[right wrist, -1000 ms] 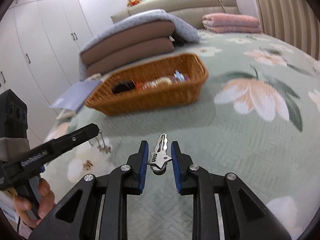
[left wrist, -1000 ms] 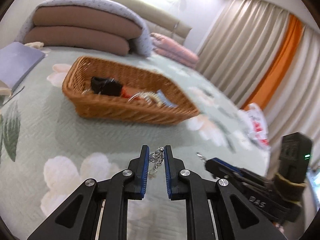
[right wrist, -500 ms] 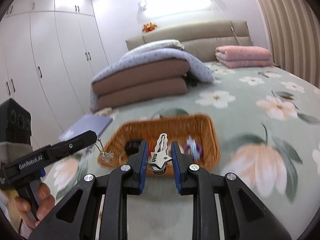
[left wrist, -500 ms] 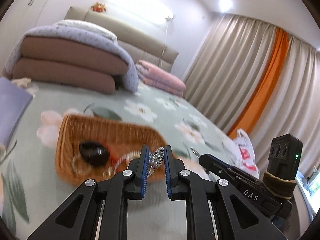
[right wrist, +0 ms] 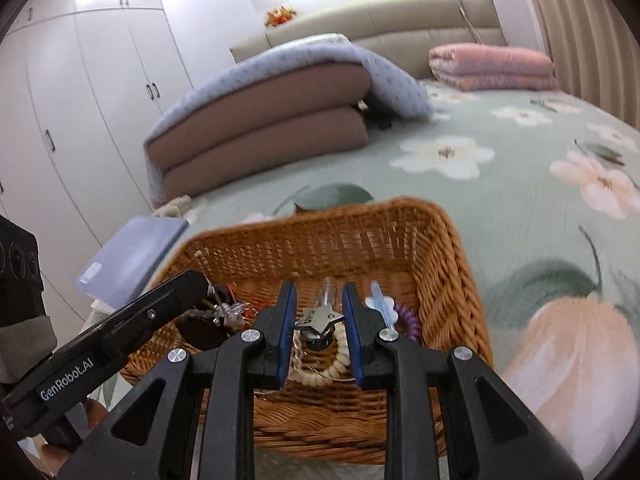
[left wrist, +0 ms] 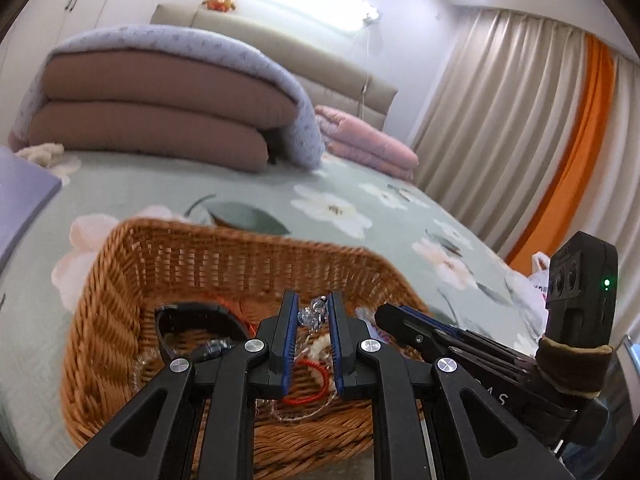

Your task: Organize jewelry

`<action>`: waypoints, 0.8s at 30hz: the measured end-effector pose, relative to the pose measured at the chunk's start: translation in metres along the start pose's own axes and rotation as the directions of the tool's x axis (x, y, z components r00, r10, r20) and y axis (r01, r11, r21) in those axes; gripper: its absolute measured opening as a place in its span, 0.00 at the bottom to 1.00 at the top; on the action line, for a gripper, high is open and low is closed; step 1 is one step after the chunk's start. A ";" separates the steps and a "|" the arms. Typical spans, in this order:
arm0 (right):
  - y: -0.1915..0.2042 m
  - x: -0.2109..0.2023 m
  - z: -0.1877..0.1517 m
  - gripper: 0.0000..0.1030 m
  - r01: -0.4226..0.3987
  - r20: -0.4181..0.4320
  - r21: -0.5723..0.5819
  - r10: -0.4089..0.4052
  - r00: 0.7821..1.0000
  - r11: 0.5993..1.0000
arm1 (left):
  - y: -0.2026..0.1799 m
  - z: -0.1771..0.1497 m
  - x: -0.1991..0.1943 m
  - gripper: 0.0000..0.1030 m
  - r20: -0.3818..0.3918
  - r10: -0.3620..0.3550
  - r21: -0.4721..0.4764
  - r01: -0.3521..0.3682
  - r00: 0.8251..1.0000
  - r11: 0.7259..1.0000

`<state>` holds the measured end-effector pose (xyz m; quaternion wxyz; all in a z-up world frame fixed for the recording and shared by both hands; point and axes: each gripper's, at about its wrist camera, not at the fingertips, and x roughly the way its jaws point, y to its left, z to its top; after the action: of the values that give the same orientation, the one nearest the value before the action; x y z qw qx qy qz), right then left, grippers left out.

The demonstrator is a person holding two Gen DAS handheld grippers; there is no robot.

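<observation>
A brown wicker basket (left wrist: 104, 304) (right wrist: 452, 264) sits on the flowered bedspread and holds several pieces: a black bangle (left wrist: 188, 314), a red cord bracelet (left wrist: 308, 396), a cream bead string (right wrist: 336, 360), a purple coil (right wrist: 408, 316). My left gripper (left wrist: 313, 304) is shut on a silver crystal chain (left wrist: 314, 312) above the basket's inside. My right gripper (right wrist: 319, 300) is shut on a silver key-shaped hair clip (right wrist: 320, 316), also over the basket. Each gripper shows in the other's view, the right gripper (left wrist: 404, 318) at right and the left gripper (right wrist: 184, 288) at left.
Folded brown quilts under a blue cover (left wrist: 160, 108) (right wrist: 260, 120) lie beyond the basket. Pink folded blankets (right wrist: 492, 66) sit at the headboard. A lavender book (right wrist: 132, 256) lies left of the basket. Curtains (left wrist: 520, 128) hang at the right. White wardrobes (right wrist: 80, 100) stand left.
Both grippers have moved from above the bedspread forward to over the basket, each still holding its piece. The basket now fills the lower part of both views.
</observation>
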<state>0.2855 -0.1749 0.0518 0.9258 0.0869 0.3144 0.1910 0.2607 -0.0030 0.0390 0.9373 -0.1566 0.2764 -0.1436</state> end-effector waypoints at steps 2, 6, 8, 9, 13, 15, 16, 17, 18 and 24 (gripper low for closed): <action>-0.004 -0.002 -0.002 0.32 0.003 0.004 0.015 -0.003 1.000 1.000 | -0.003 -0.002 -0.007 0.25 0.025 0.036 0.019 -0.036 0.999 0.999; -0.015 -0.021 -0.004 0.43 -0.015 0.030 0.060 0.013 0.999 0.998 | -0.006 -0.002 -0.037 0.65 0.103 0.056 0.011 -0.058 0.993 0.998; -0.014 -0.037 -0.006 0.43 -0.009 0.039 0.058 0.007 0.999 0.998 | -0.010 -0.002 -0.052 0.65 0.103 0.049 0.013 -0.051 0.993 0.999; -0.012 -0.047 -0.008 0.43 -0.013 0.045 0.049 0.011 0.999 0.999 | -0.011 -0.003 -0.061 0.65 0.103 0.051 0.015 -0.053 0.993 0.998; 0.010 -0.092 -0.028 0.48 -0.026 0.066 -0.018 0.027 0.997 1.000 | -0.018 -0.022 -0.101 0.65 0.109 0.084 0.040 -0.089 0.990 0.995; 0.025 -0.113 -0.047 0.48 -0.007 0.092 -0.061 0.012 0.996 0.998 | -0.020 -0.043 -0.123 0.65 0.109 0.124 0.040 -0.129 0.986 0.991; 0.030 -0.119 -0.054 0.48 -0.002 0.104 -0.075 0.010 0.995 0.997 | -0.021 -0.053 -0.132 0.65 0.103 0.155 0.039 -0.159 0.983 0.986; 0.038 -0.127 -0.066 0.48 0.007 0.119 -0.092 0.004 0.993 0.996 | -0.021 -0.059 -0.135 0.65 0.100 0.174 0.039 -0.179 0.980 0.983; 0.045 -0.133 -0.076 0.48 0.018 0.132 -0.107 -0.004 0.991 0.994 | -0.022 -0.069 -0.141 0.65 0.100 0.202 0.041 -0.207 0.974 0.978; 0.061 -0.141 -0.114 0.48 0.124 0.186 -0.166 -0.092 0.978 0.978 | -0.026 -0.111 -0.160 0.65 0.142 0.342 0.093 -0.357 0.929 0.930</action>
<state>0.0944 -0.1721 0.0566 0.9632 0.0039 0.2168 0.1590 0.0646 0.0068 0.0358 0.9707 -0.0581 0.2325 0.0197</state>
